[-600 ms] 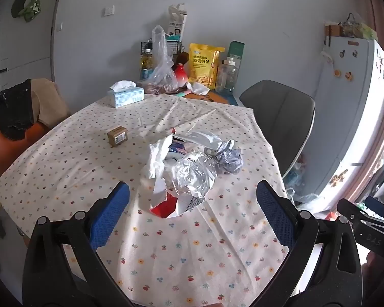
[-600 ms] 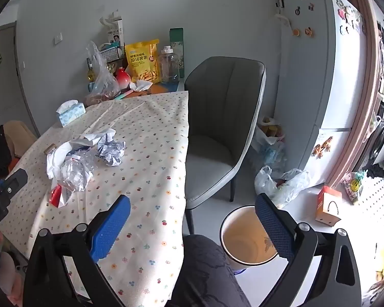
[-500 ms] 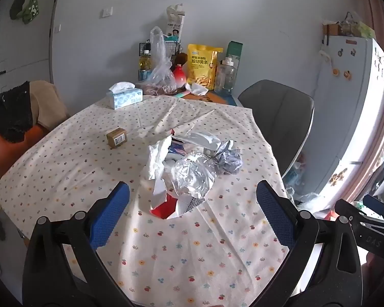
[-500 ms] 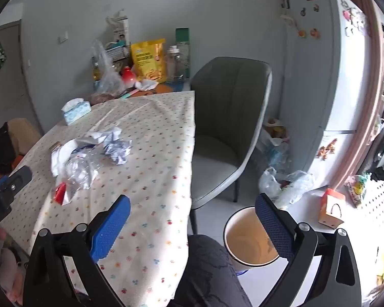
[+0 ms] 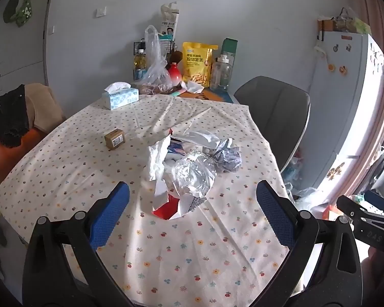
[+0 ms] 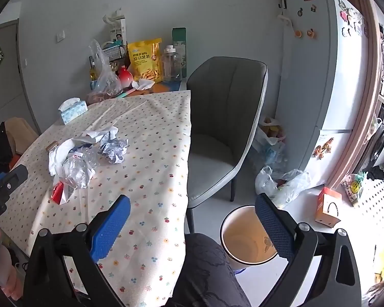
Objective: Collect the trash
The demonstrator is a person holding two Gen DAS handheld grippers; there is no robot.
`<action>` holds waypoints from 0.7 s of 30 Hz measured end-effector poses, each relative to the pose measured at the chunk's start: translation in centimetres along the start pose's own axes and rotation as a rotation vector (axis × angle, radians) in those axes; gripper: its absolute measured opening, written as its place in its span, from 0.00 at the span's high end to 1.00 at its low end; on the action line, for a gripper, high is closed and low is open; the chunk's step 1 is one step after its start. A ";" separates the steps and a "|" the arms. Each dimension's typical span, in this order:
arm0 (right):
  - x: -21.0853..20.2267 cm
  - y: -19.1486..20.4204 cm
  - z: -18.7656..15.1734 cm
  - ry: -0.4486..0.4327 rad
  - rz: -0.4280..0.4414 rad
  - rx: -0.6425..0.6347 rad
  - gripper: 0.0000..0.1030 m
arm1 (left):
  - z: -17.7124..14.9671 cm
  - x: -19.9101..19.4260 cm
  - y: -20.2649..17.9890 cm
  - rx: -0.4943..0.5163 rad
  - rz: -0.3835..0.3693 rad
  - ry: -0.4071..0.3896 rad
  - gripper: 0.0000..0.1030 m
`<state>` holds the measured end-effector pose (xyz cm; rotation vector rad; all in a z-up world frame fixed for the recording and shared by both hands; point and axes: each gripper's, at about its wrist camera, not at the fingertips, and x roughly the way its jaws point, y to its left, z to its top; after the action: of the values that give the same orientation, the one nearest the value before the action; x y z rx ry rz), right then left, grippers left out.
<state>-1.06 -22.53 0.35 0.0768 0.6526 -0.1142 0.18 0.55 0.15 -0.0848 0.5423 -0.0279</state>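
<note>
— Both hand-held grippers, left gripper [image 5: 189, 212] and right gripper [image 6: 192, 226], hang wide apart, empty.
— Step?
— Approach, seemingly. Beyond the left gripper lies the crumpled heap of clear plastic, white paper and red wrapper [image 5: 189, 171]; the cream round bin [image 6: 245, 240] stands below the right gripper.
— Next?
— Probably closing on a piece.

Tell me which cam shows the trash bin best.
Right wrist view: the trash bin stands on the floor beside the table, open top and empty inside visible, partly behind the right tool. Left wrist view doesn't show the bin at all.
</note>
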 end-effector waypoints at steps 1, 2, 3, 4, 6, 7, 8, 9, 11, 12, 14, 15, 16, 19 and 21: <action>0.0 0.0 0.0 -0.002 -0.003 -0.001 0.07 | 0.1 0.0 0.0 0.003 -0.004 0.000 0.04; -0.1 0.0 0.0 -0.002 -0.003 -0.001 0.07 | 0.1 0.0 -0.1 0.007 -0.006 -0.001 0.04; -0.1 0.1 0.1 -0.005 -0.001 -0.003 0.07 | 0.1 -0.1 -0.1 0.009 -0.008 -0.004 0.04; -0.2 0.1 0.1 -0.007 -0.002 -0.007 0.07 | 0.0 -0.1 -0.2 0.011 -0.010 -0.007 0.04; -0.3 0.0 0.1 -0.013 -0.010 -0.011 0.07 | -0.1 0.0 -0.3 0.015 -0.012 -0.009 0.04; -0.4 0.0 0.1 -0.016 -0.020 -0.012 0.07 | -0.2 0.1 -0.4 0.019 -0.015 -0.009 0.04; -0.5 0.0 0.1 -0.018 -0.025 -0.013 0.07 | 0.0 0.0 -0.8 0.022 -0.017 -0.007 0.04; -0.6 -0.1 0.1 -0.021 -0.027 -0.014 0.07 | 0.0 0.1 -1.0 0.021 -0.023 -0.001 0.04; -0.7 -0.2 0.1 -0.026 -0.029 -0.010 0.07 | -0.1 0.2 -1.1 0.021 -0.028 0.000 0.04; -0.7 -0.3 0.2 -0.027 -0.031 -0.007 0.07 | -0.1 0.2 -1.2 0.023 -0.029 0.000 0.04; -0.7 -0.5 0.2 -0.026 -0.030 -0.001 0.07 | 0.0 0.1 -1.3 0.027 -0.032 -0.003 0.04; -0.7 -0.6 0.2 -0.026 -0.029 0.001 0.07 | 0.0 0.1 -1.4 0.029 -0.035 -0.004 0.04; -0.8 -0.6 0.1 -0.027 -0.030 0.004 0.07 | 0.0 0.1 -1.5 0.030 -0.036 -0.004 0.04; -0.8 -0.8 0.1 -0.028 -0.019 0.015 0.07 | 0.0 0.2 -1.7 0.027 -0.044 -0.003 0.04; -0.9 -1.0 0.2 -0.033 -0.017 0.017 0.07 | 0.0 0.2 -2.0 0.034 -0.046 -0.007 0.04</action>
<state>-1.77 -23.43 1.00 0.0861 0.6199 -0.1372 0.31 -1.48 0.28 -0.0643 0.5327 -0.0814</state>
